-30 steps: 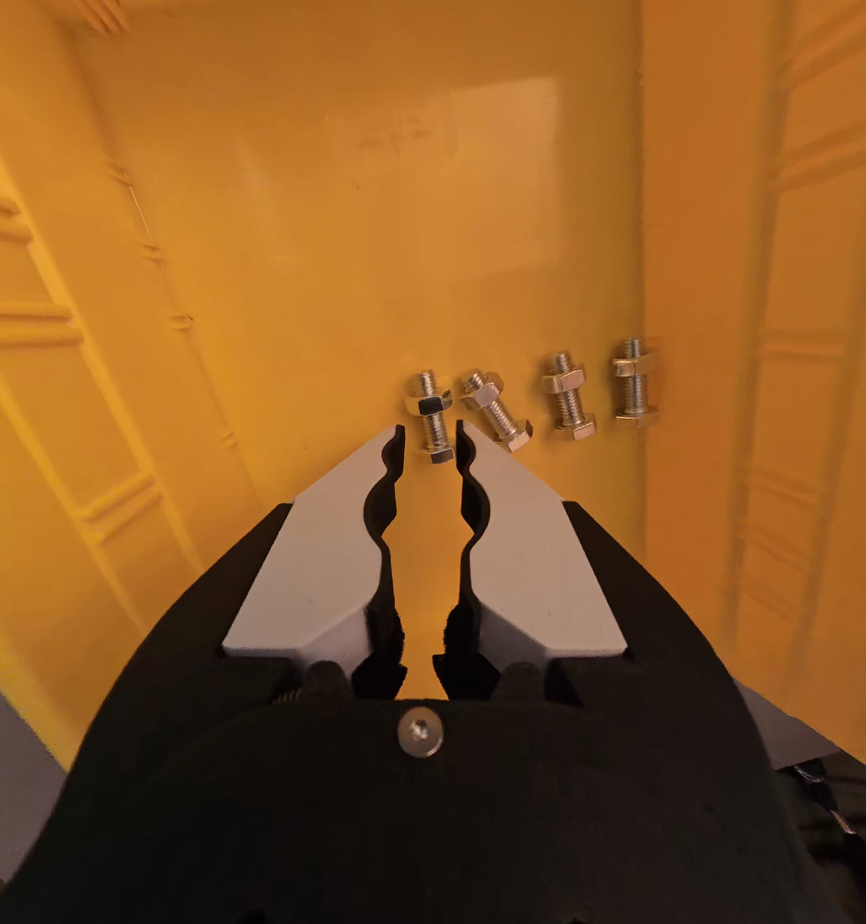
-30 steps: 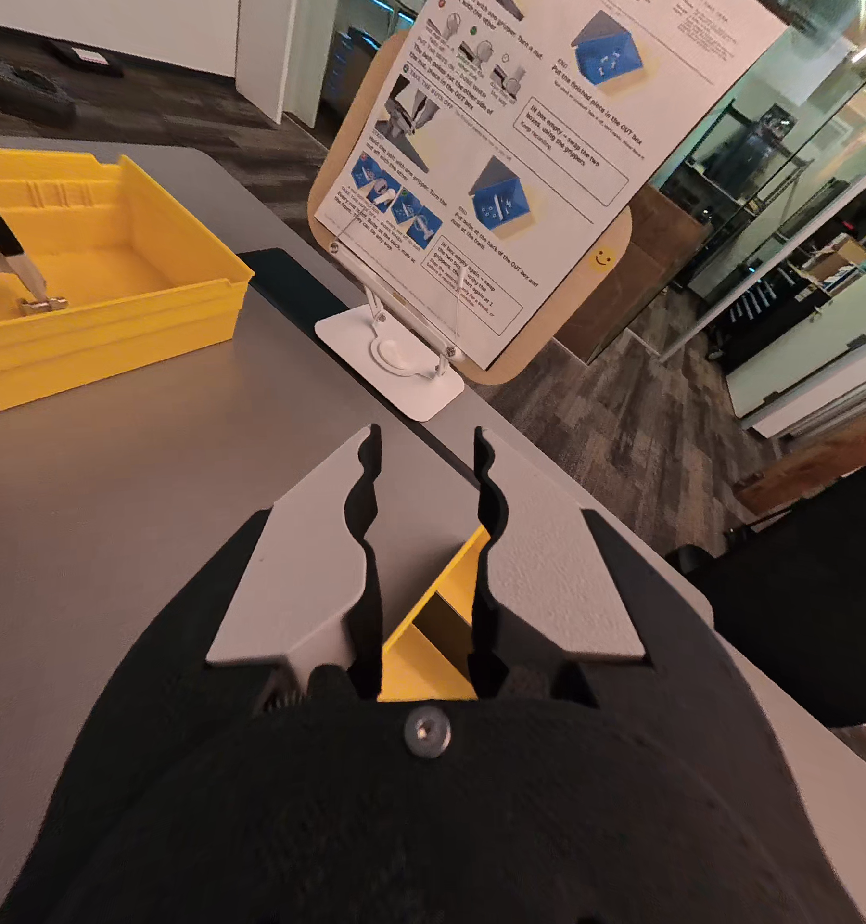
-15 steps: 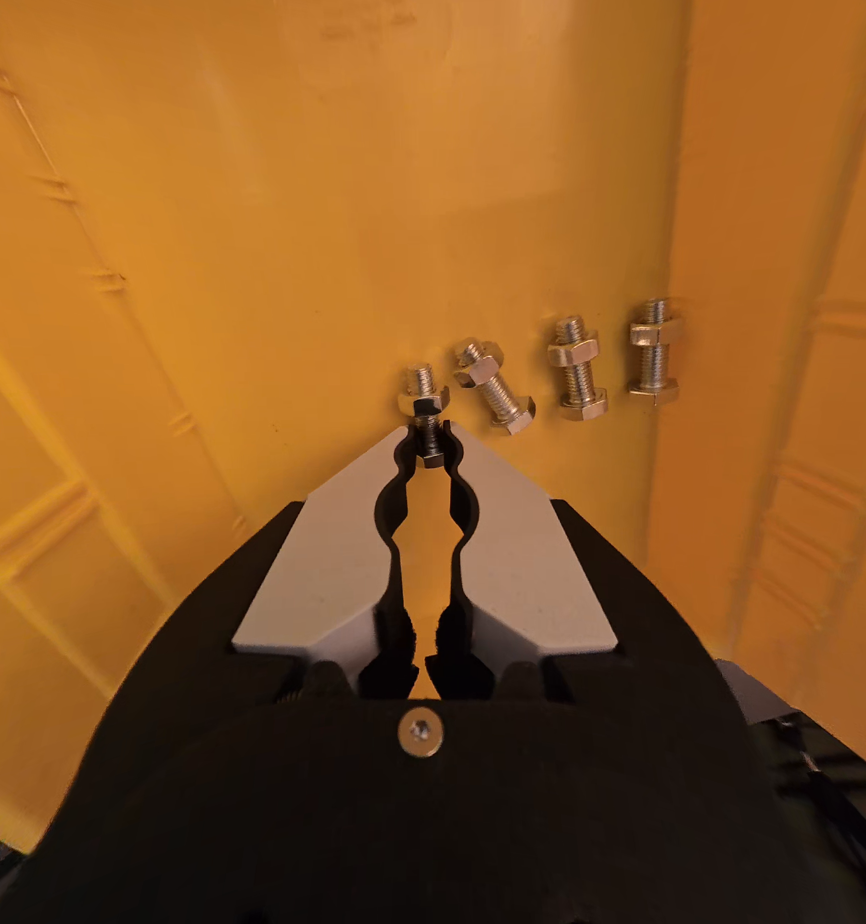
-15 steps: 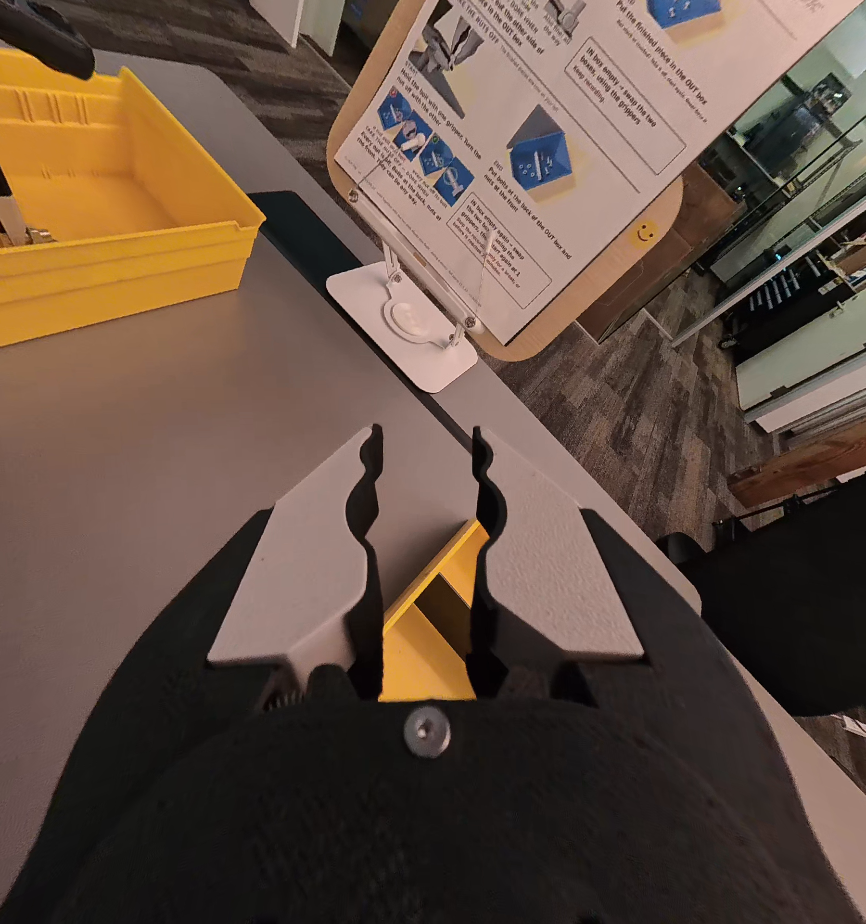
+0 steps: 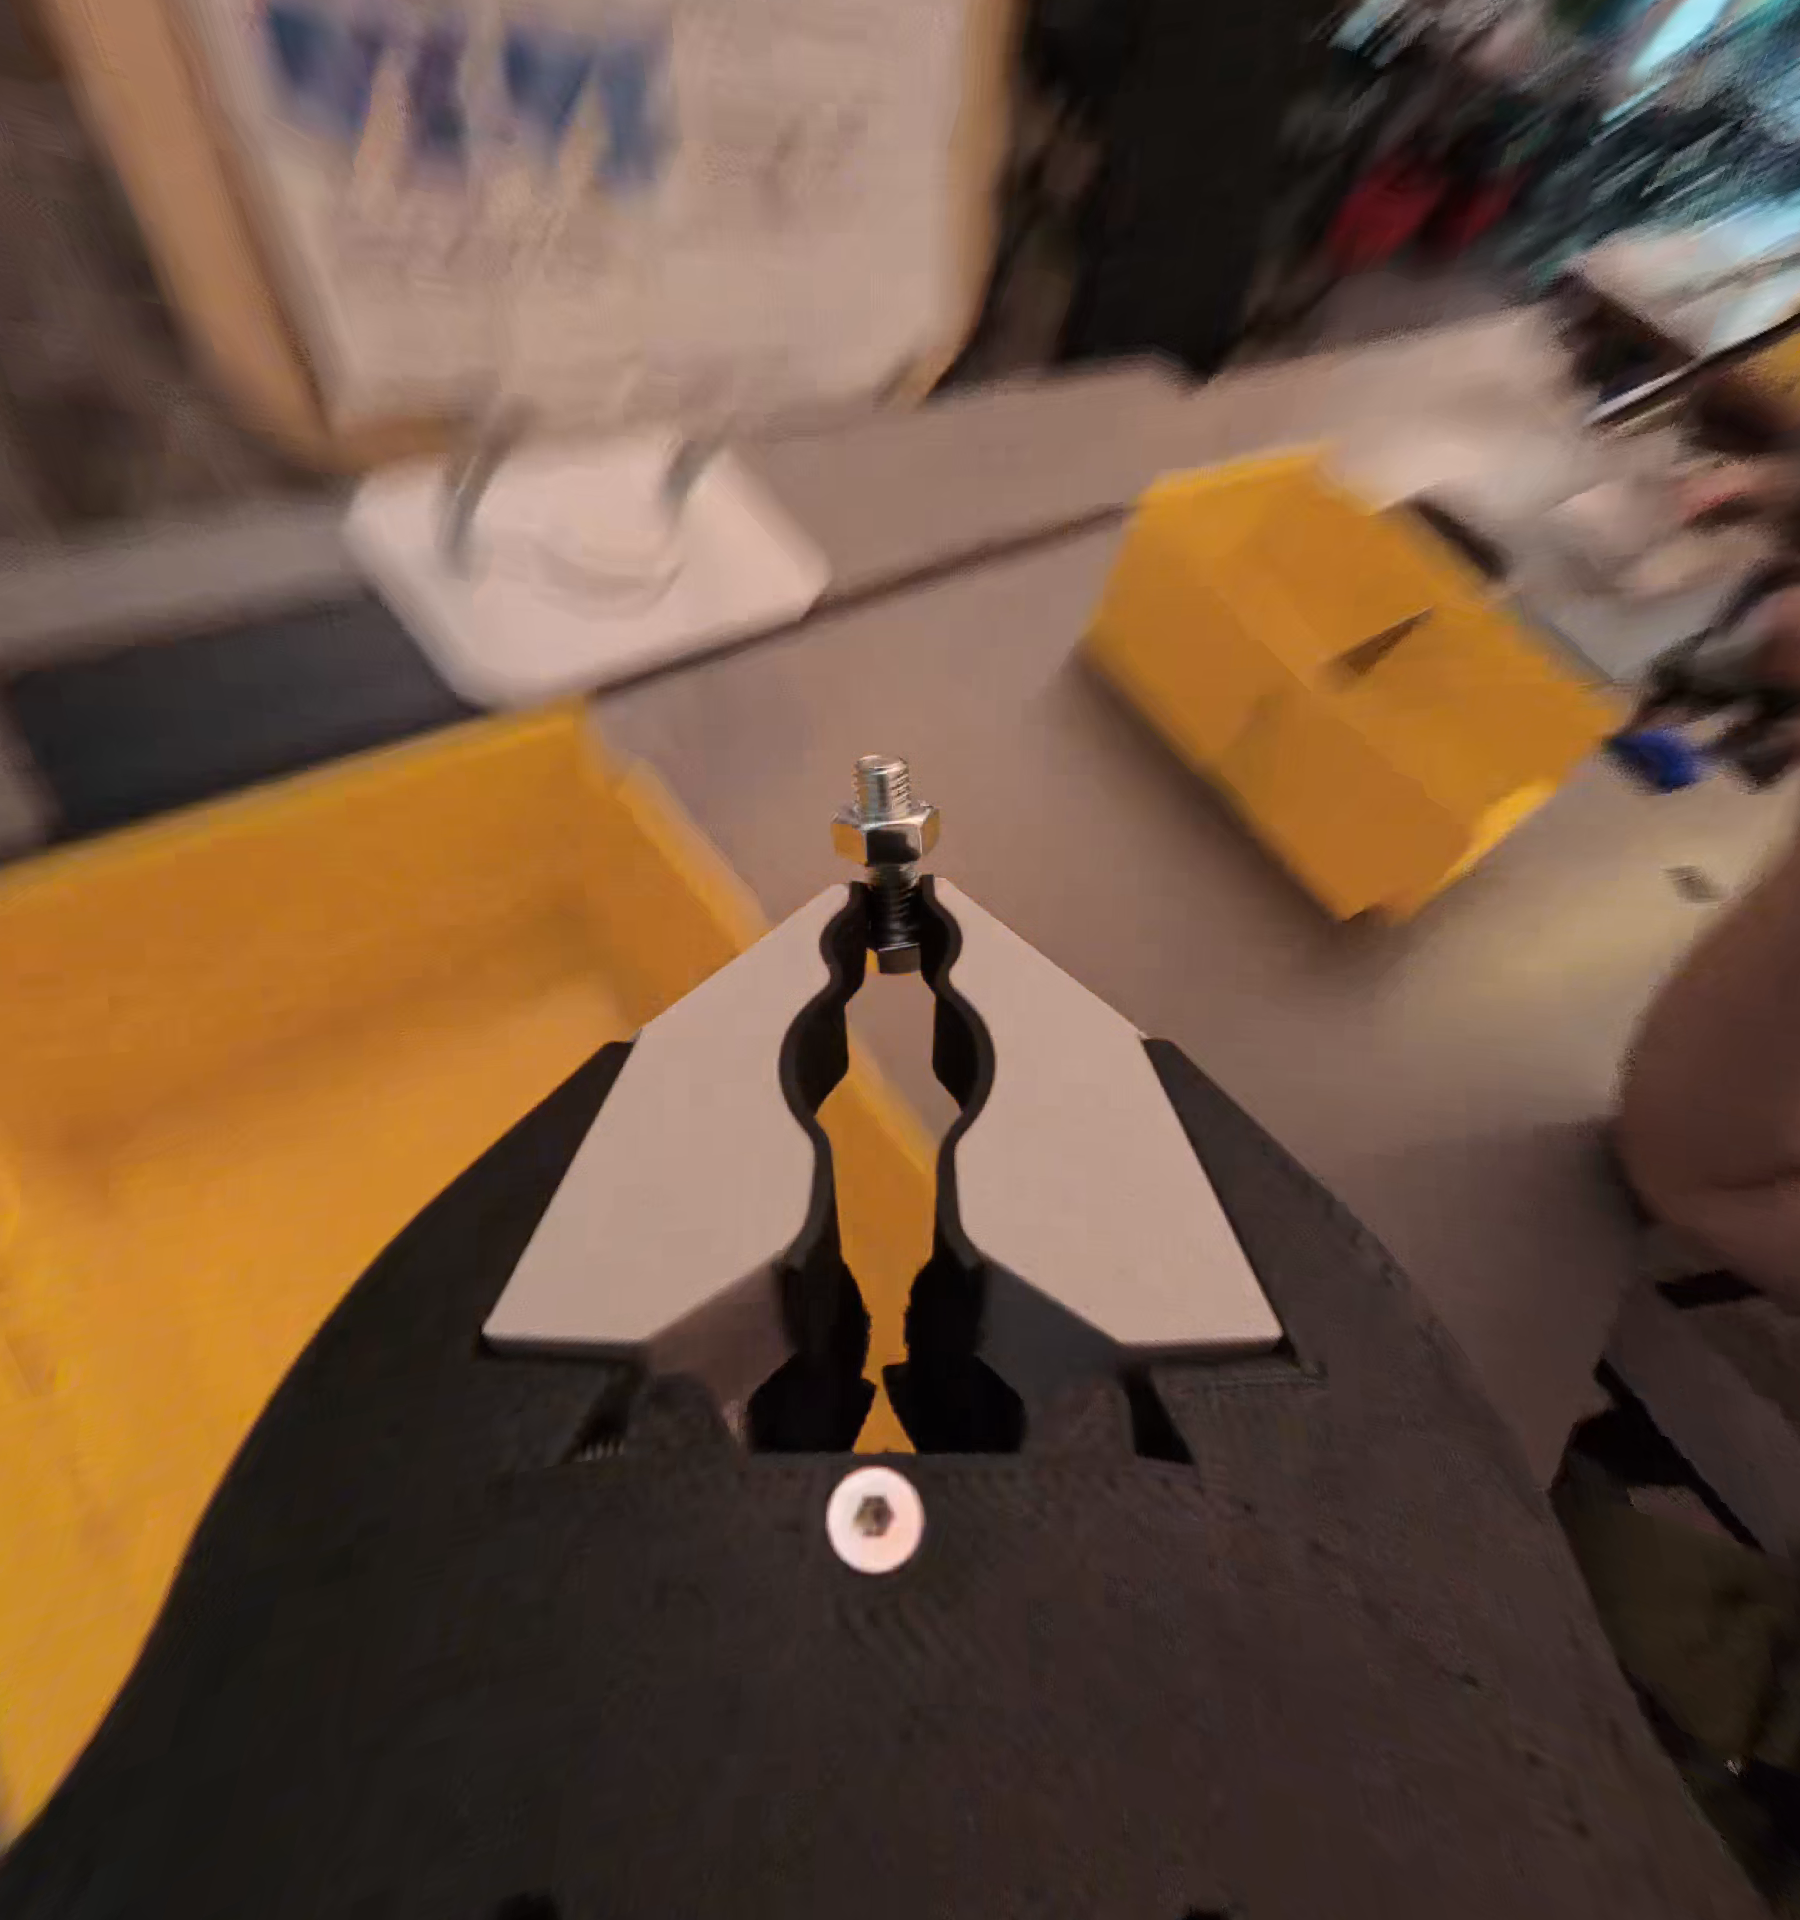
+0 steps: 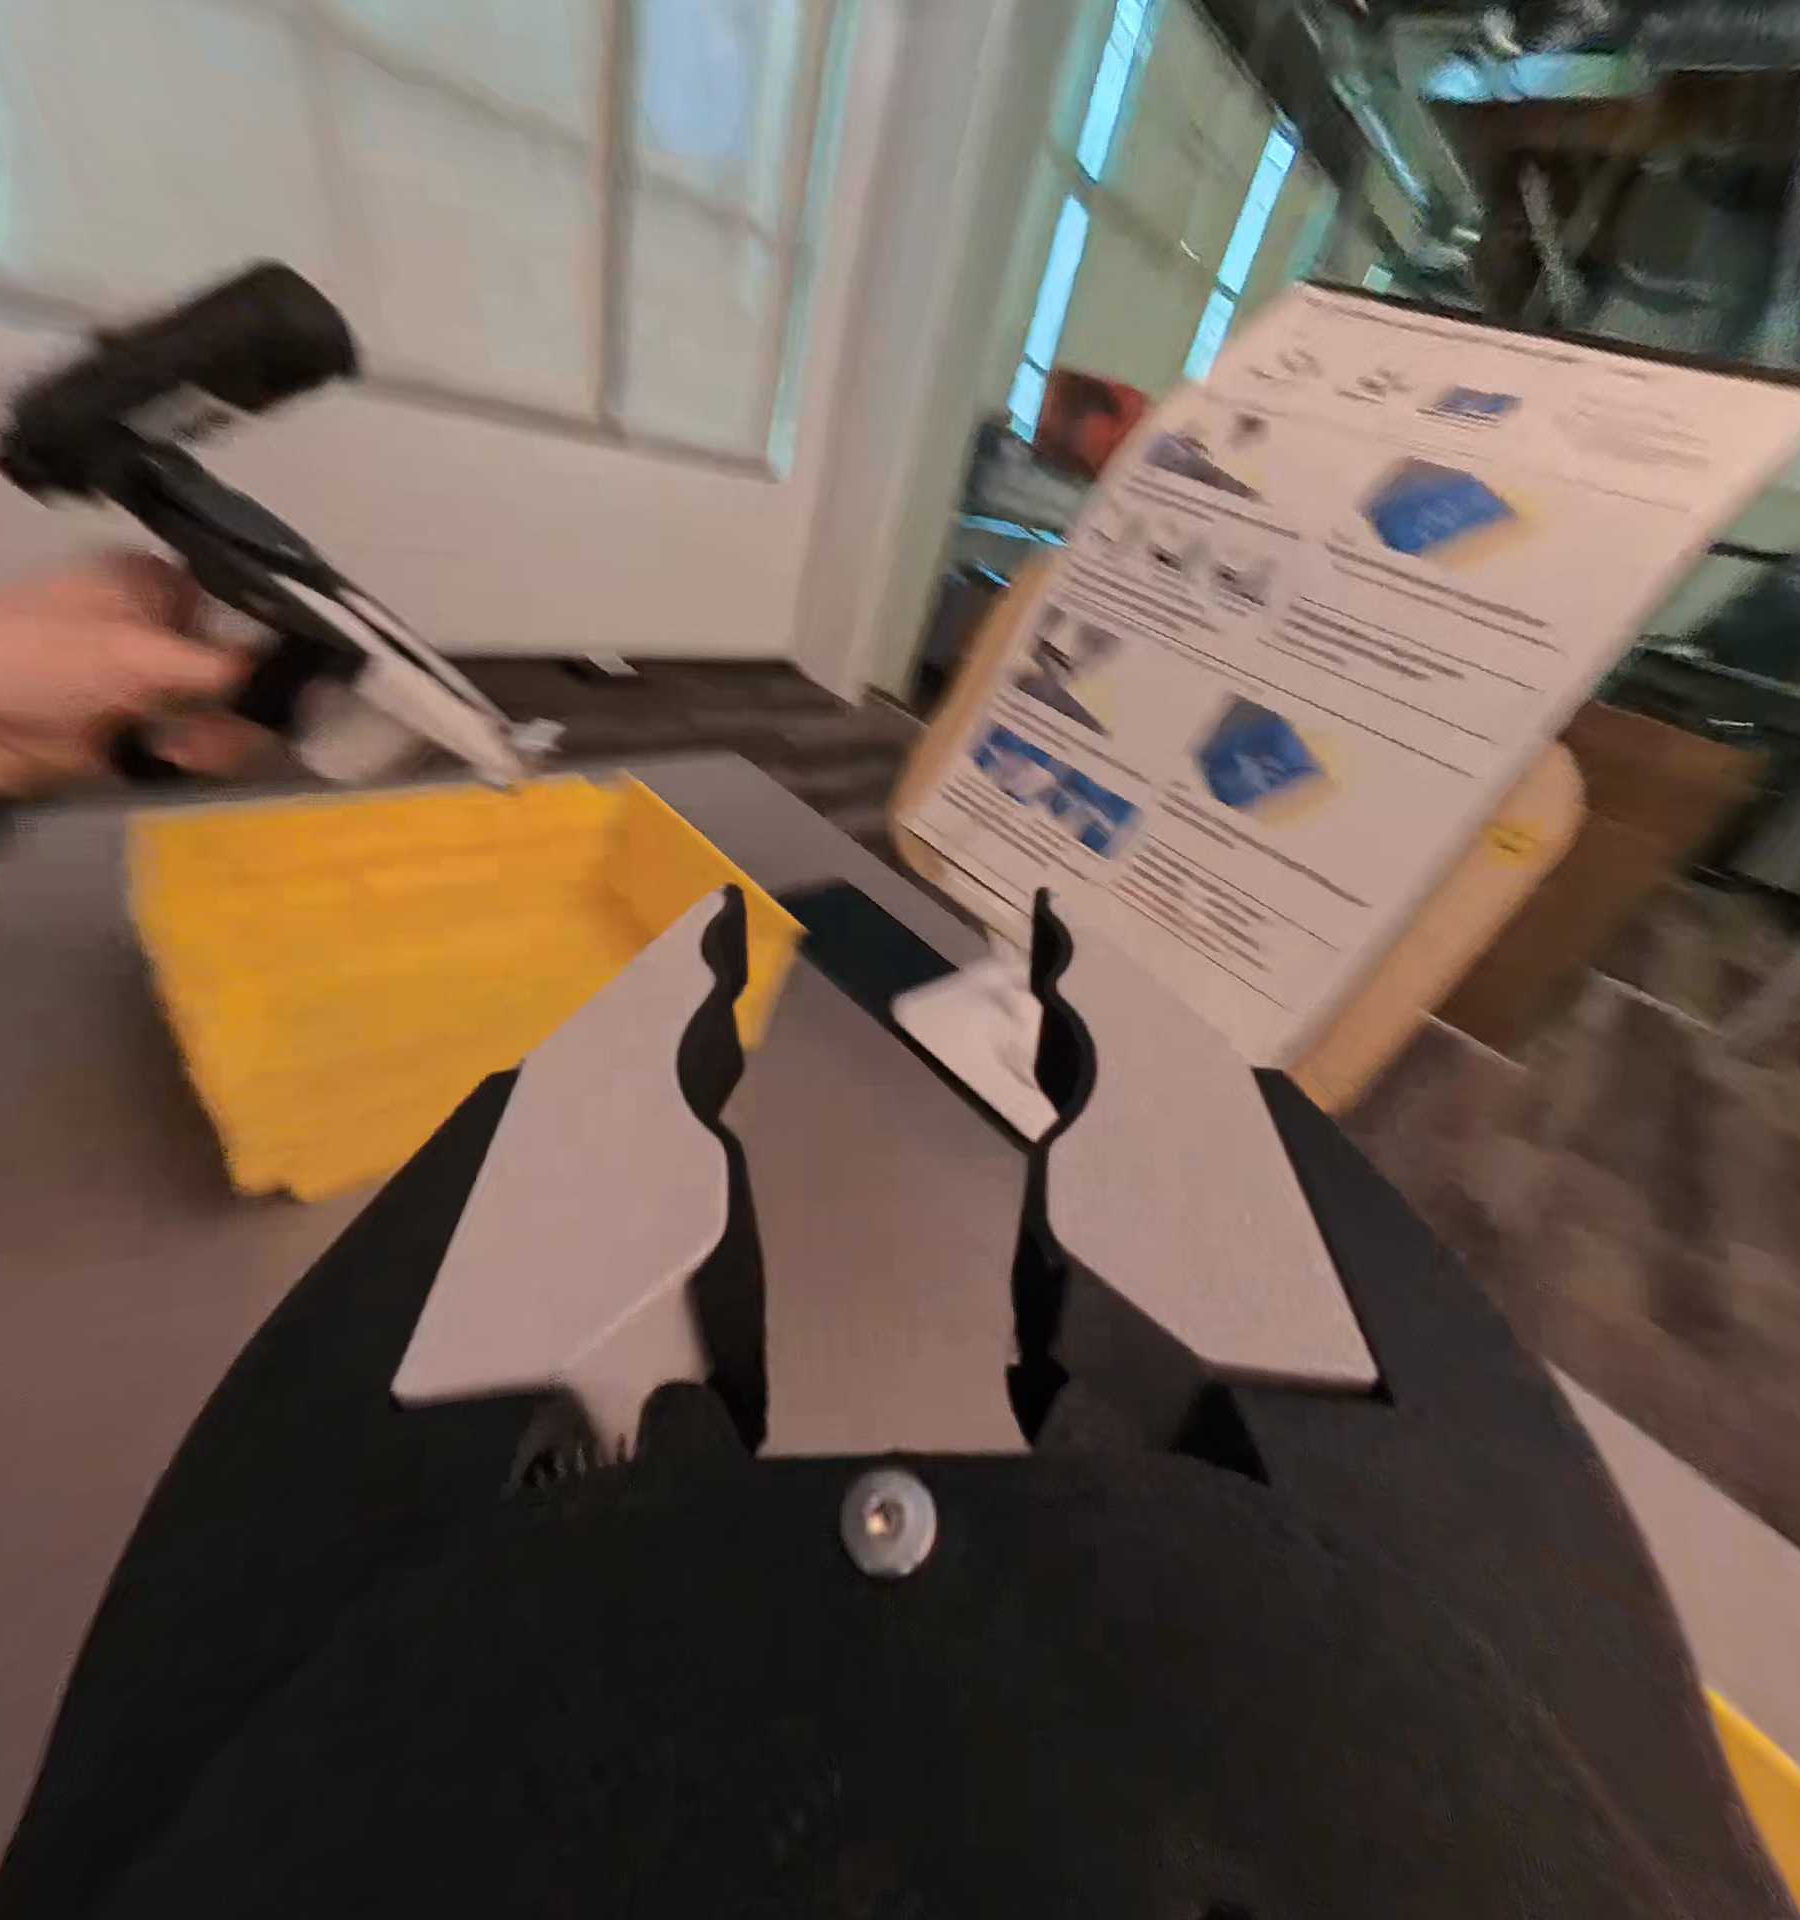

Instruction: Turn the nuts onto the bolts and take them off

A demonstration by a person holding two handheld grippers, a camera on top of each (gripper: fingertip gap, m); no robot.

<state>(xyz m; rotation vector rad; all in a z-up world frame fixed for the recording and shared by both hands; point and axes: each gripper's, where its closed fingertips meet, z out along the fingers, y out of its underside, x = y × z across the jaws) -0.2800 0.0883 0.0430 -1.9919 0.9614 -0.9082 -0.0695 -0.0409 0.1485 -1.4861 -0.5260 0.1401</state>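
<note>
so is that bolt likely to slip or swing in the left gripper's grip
Probably stiff: the bolt is bare metal. It might pivot, since the left gripper pinches only its lower end. The nut sits above the tips, adding top weight.

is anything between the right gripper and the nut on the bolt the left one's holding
Nothing visible. The left gripper is shut on the bolt, lifted above the yellow bin, with the nut just beyond its tips. The right gripper is open, and only open air and bare table lie between.
</note>
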